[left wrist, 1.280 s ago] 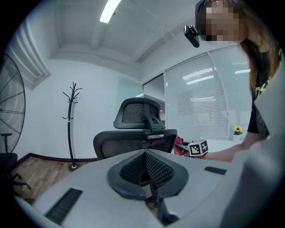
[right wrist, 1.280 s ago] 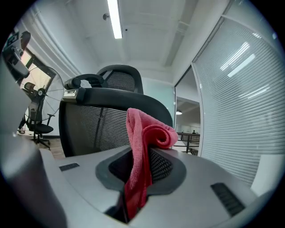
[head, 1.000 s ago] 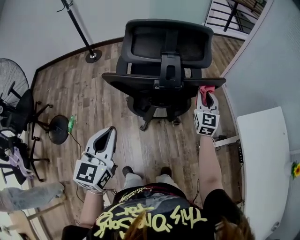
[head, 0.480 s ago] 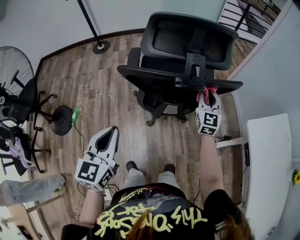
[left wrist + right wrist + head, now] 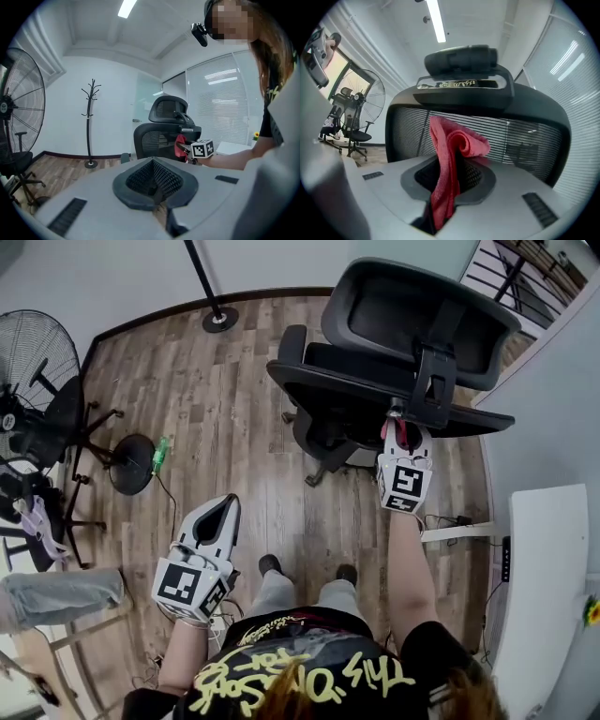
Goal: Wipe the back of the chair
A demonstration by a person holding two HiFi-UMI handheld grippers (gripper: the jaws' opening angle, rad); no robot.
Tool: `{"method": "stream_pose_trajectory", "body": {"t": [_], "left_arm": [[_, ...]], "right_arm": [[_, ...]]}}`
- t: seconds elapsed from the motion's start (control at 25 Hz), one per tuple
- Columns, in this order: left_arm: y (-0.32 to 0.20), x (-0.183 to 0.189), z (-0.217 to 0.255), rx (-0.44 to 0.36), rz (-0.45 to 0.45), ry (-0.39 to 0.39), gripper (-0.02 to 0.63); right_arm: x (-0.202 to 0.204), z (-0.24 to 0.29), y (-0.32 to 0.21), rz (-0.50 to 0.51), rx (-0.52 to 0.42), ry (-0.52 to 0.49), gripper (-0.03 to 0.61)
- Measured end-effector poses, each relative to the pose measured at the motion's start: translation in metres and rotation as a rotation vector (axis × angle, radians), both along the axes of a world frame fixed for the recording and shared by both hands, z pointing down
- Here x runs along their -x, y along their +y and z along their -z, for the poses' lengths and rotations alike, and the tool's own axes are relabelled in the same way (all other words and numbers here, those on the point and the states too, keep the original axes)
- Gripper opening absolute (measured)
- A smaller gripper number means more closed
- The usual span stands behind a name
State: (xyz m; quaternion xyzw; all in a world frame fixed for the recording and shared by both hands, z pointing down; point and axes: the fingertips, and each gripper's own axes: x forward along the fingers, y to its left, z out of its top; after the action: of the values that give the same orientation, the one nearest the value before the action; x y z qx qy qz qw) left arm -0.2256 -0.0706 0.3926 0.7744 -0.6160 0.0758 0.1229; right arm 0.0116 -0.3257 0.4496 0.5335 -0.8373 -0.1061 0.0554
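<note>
Head view: my right hand-held gripper point(image 5: 400, 434) clamps a red cloth point(image 5: 405, 427) at the upper edge of the chair point(image 5: 403, 329) back. My left hand-held gripper point(image 5: 223, 506) hangs low over the wooden floor point(image 5: 234, 381), well apart from the chair.

Left gripper view: its jaws are together with nothing between them. The chair stands ahead, and the cloth is at its back.

Right gripper view: the jaws pinch the cloth. Its folded tip pokes up just in front of the mesh back point(image 5: 520, 136), below the headrest point(image 5: 461, 58). I cannot tell if they touch.
</note>
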Motion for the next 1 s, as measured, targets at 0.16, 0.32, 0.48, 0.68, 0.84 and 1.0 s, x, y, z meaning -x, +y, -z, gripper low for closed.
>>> {"method": "stream_pose_trajectory", "body": {"t": [0.16, 0.32, 0.48, 0.68, 0.84, 1.0], "left_arm": [[0.007, 0.019, -0.002, 0.005, 0.023, -0.002, -0.006], [0.013, 0.034, -0.005, 0.008, 0.057, 0.007, -0.006], [0.022, 0.047, -0.01, 0.02, 0.084, 0.011, -0.006], [0.031, 0.061, -0.011, 0.019, 0.117, 0.012, -0.006], [0.035, 0.068, -0.011, 0.018, 0.129, 0.015, -0.006], [0.036, 0.071, -0.008, 0.006, 0.135, 0.016, -0.006]], "right_arm": [[0.036, 0.002, 0.004, 0.031, -0.008, -0.008, 0.065], [0.058, 0.002, 0.004, 0.026, 0.004, -0.064, 0.066], [0.09, 0.0, 0.008, 0.07, 0.024, -0.084, 0.064], [0.118, 0.002, 0.009, 0.087, 0.032, -0.107, 0.064], [0.149, 0.001, 0.016, 0.152, 0.029, -0.065, 0.066], [0.17, 0.002, 0.018, 0.192, 0.029, -0.038, 0.066]]}}
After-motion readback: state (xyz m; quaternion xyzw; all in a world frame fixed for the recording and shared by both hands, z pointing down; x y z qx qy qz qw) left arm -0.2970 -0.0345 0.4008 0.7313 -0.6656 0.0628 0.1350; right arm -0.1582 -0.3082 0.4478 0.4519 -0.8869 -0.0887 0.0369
